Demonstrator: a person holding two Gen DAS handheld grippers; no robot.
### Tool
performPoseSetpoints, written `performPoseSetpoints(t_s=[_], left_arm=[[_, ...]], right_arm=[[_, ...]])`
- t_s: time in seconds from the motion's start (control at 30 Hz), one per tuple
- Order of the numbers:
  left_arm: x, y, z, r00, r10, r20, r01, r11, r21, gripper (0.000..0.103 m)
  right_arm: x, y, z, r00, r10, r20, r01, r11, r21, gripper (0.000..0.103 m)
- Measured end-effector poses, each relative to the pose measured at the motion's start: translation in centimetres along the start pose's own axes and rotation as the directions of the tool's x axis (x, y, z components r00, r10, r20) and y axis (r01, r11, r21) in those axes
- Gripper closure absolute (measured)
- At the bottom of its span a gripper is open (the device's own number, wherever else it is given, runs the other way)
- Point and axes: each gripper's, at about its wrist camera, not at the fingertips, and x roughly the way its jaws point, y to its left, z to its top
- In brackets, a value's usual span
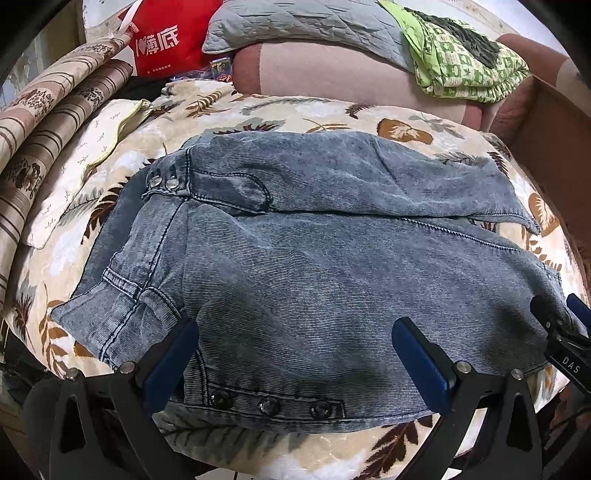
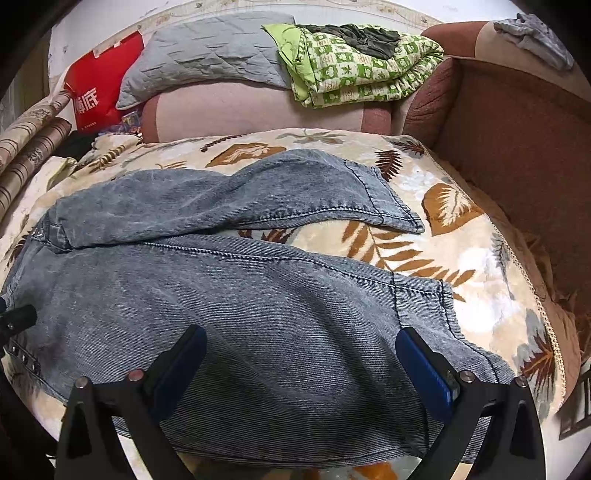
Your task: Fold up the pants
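Note:
Faded blue denim pants (image 1: 314,266) lie flat on a leaf-patterned blanket (image 1: 332,110), waistband to the left, legs to the right. In the right wrist view the pants (image 2: 258,295) show both legs, the far leg's hem (image 2: 391,199) apart from the near leg's hem (image 2: 424,299). My left gripper (image 1: 295,332) is open over the near waistband with its snaps (image 1: 269,406). My right gripper (image 2: 301,343) is open over the near leg; it also shows at the right edge of the left wrist view (image 1: 565,332).
Behind the blanket (image 2: 443,206) are a pink cushion (image 1: 351,70), a grey quilted pillow (image 1: 295,26), a folded green patterned cloth (image 2: 358,66) and a red bag (image 1: 166,37). Striped rolled fabric (image 1: 48,147) lies at left. A brown sofa arm (image 2: 517,129) rises at right.

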Motion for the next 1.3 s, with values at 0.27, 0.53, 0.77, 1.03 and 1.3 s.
performPoseSetpoints(t_s=[0.27, 0.53, 0.77, 1.03, 1.3], left_arm=[[-0.9, 2.7, 0.0, 1.000, -0.017, 0.014, 0.018, 0.998, -0.063, 0.000], [2.7, 15.8, -1.3, 0.984, 0.083, -0.158, -0.152, 0.855, -0.496, 0.000], [4.2, 16.6, -1.7, 0.989, 0.053, -0.140, -0.116, 0.862, -0.493, 0.015], [3.2, 17.9, 1.5, 0.993, 0.022, -0.115, -0.075, 0.874, -0.480, 0.093], [-3.8, 18.2, 6.6, 0.993, 0.060, 0.098, -0.007, 0.882, -0.472, 0.093]], right_arm=[[-1.4, -1.1, -0.4, 0.998, 0.045, -0.049, -0.042, 0.998, 0.055, 0.000], [-2.4, -13.2, -5.8, 0.937, 0.338, -0.083, -0.220, 0.760, 0.611, 0.000], [-0.5, -19.9, -6.9, 0.918, 0.395, 0.031, -0.265, 0.555, 0.788, 0.012], [-0.3, -19.7, -4.1, 0.928, 0.366, -0.061, -0.220, 0.675, 0.704, 0.090], [-8.2, -20.8, 8.2, 0.943, 0.271, 0.192, -0.332, 0.774, 0.540, 0.092]])
